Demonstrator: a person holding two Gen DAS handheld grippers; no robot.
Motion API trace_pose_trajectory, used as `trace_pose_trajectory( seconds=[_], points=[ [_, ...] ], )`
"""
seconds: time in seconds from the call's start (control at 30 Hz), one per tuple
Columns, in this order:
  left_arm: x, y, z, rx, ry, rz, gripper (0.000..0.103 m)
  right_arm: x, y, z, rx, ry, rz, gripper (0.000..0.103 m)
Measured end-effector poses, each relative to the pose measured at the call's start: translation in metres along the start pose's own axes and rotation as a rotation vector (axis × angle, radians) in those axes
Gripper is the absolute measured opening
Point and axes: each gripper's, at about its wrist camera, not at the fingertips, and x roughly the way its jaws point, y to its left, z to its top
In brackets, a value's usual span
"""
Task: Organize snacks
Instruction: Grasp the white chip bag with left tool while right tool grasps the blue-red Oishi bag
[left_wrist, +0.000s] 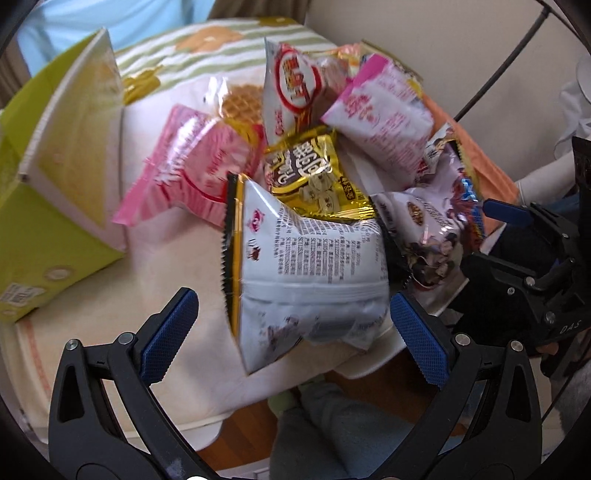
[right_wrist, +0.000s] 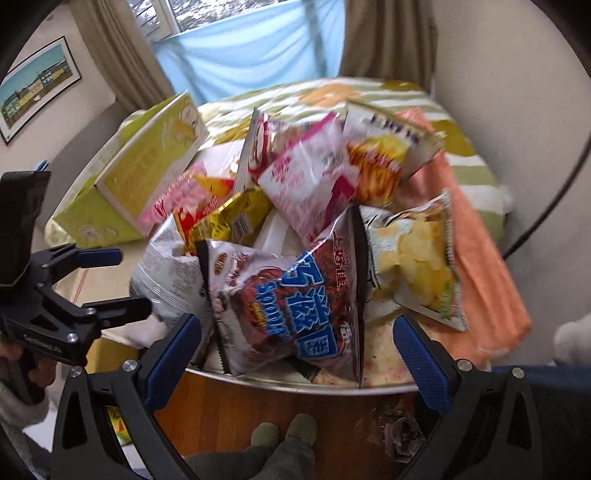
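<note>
Snack pile sits on a bed (left_wrist: 92, 332) with a pale cover, near its front edge. White bag (left_wrist: 306, 266) lies at the near side of the pile, long axis running left-right, black serrated end pointing left toward the green box (left_wrist: 48, 236). Left claw (left_wrist: 291, 328) released, fingers spread wide either side of this bag, not touching it. Right claw (right_wrist: 295, 350) also released, held low and level, fingers straddling the dark chip bag (right_wrist: 291, 302), whose long axis tilts up to the right. Yellow chip bag (right_wrist: 417, 266) just beside it
</note>
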Motion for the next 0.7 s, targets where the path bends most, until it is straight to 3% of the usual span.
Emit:
trace_pose_trajectory(
  seconds=[0.27, 0.4, 0.5, 0.57, 0.63, 0.7],
  points=[
    [0.026, 0.000, 0.005, -0.041, 0.032, -0.036, 0.101, 0.036, -0.011, 0.011, -0.033, 0.056, 0.125, 0.103],
    [0.028, 0.000, 0.005, -0.066, 0.037, -0.060, 0.091, 0.045, -0.008, 0.015, -0.049, 0.058, 0.131, 0.103],
    [0.026, -0.001, 0.004, -0.073, 0.039, -0.081, 0.075, 0.047, -0.011, 0.018, -0.027, 0.057, 0.144, 0.103],
    [0.025, -0.001, 0.002, -0.080, 0.033, -0.074, 0.073, 0.046, -0.009, 0.016, -0.010, 0.055, 0.155, 0.102],
    [0.022, -0.003, -0.001, -0.084, 0.027, -0.069, 0.072, 0.046, -0.007, 0.015, -0.009, 0.051, 0.152, 0.095],
    [0.019, -0.005, -0.005, -0.093, 0.023, -0.065, 0.071, 0.045, -0.007, 0.013, -0.002, 0.055, 0.167, 0.081]
  ],
)
